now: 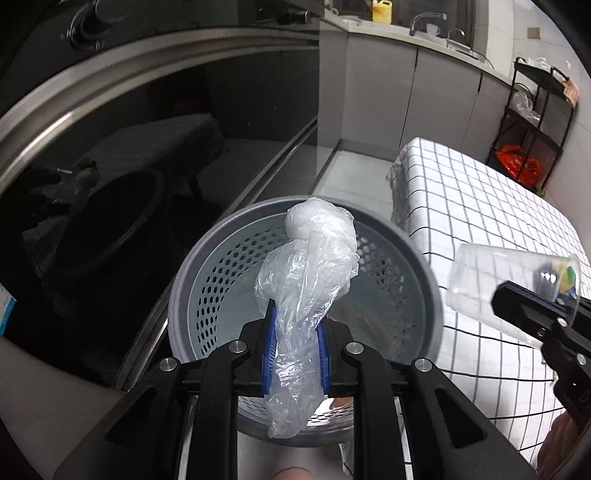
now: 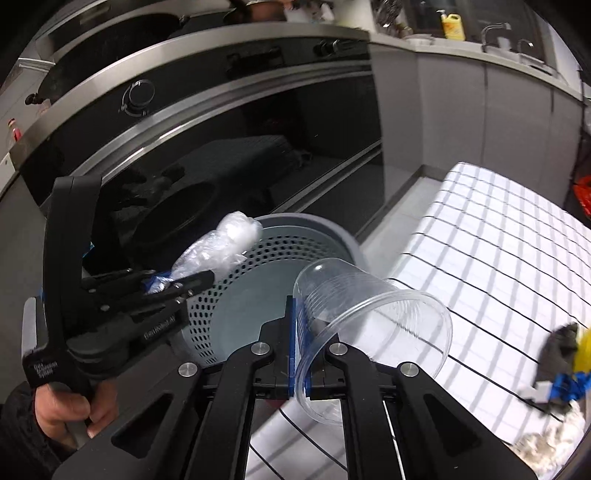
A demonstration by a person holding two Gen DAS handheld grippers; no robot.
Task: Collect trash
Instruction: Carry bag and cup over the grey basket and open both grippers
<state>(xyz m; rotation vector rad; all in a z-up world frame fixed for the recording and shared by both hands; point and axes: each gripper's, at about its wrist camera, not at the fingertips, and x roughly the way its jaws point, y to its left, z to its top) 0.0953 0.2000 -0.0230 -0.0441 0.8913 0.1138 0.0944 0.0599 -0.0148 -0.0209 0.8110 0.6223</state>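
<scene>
one dark glass-fronted oven [image 1: 155, 122] fills the background, its steel trim curving across both views; one desk [image 1: 491, 206] under a white cloth with a black grid stands to the right of it; one black wire rack [image 1: 532, 122] stands beyond the desk's far end, with one red bag on a lower shelf; one yellow bottle [image 2: 453, 26] sits up on the far kitchen counter by a tap.

one grey perforated bin [image 1: 221, 273] stands on the floor just beside the near corner of the desk, round and open-topped; its bottom looks bare from the right wrist view, though the left wrist view hints at something brownish low inside that i cannot make out.

one clear plastic cup [image 2: 373, 325] lies tilted on its side in the right claw [image 2: 301, 354], which is clamped on the cup's rim, one blue pad inside the wall and one outside; the cup hangs over the edge between bin and desk.

one crumpled clear plastic bag [image 1: 310, 273], knotted into a ball at its far end, is pinched between the blue pads of the left claw [image 1: 295, 350], directly above the bin's mouth; a bare hand [image 2: 70, 413] grips the left handle.

at the right edge of the desk lies a small blurred heap [image 2: 561, 373] of dark, blue, yellow and white scraps, uncountable.
</scene>
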